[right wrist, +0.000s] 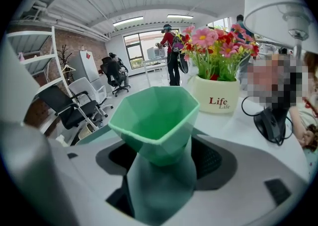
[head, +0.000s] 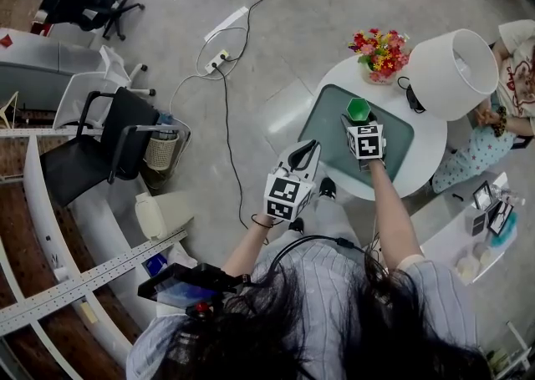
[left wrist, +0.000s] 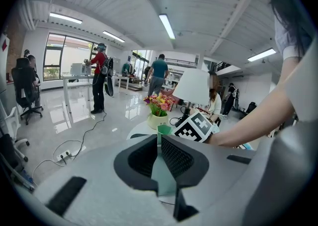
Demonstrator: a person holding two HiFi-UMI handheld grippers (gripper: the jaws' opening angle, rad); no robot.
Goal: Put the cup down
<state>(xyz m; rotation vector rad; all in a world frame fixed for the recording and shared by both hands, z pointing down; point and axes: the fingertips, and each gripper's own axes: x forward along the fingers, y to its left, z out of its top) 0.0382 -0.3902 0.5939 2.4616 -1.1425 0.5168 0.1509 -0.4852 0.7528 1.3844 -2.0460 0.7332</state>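
Right of centre in the head view, the right gripper (head: 359, 124) is clamping a green faceted cup (head: 358, 108) over the dark green mat (head: 393, 143) that is lying on the round white table (head: 430, 157); whether the cup's base is touching the mat cannot be told. Just beyond it, at the table's upper edge, a cream pot of flowers (head: 380, 57) is standing beside a white lamp shade (head: 451, 73). The left gripper (head: 308, 153) is hovering off the table's lower-left edge, near the person's lap. Centre frame in the left gripper view, the left gripper (left wrist: 159, 143) is showing its dark pads almost together, with only a thin slit between them and nothing gripped; the cup (left wrist: 164, 129) is peeking over them, with the flowers (left wrist: 159, 103) behind. Filling the middle of the right gripper view, the right gripper (right wrist: 159, 158) is pinching the cup (right wrist: 154, 115) by its lower body, mouth up, its inside showing only bare green facets. Right of it, the pot (right wrist: 218, 96) is holding pink, red and yellow blooms.
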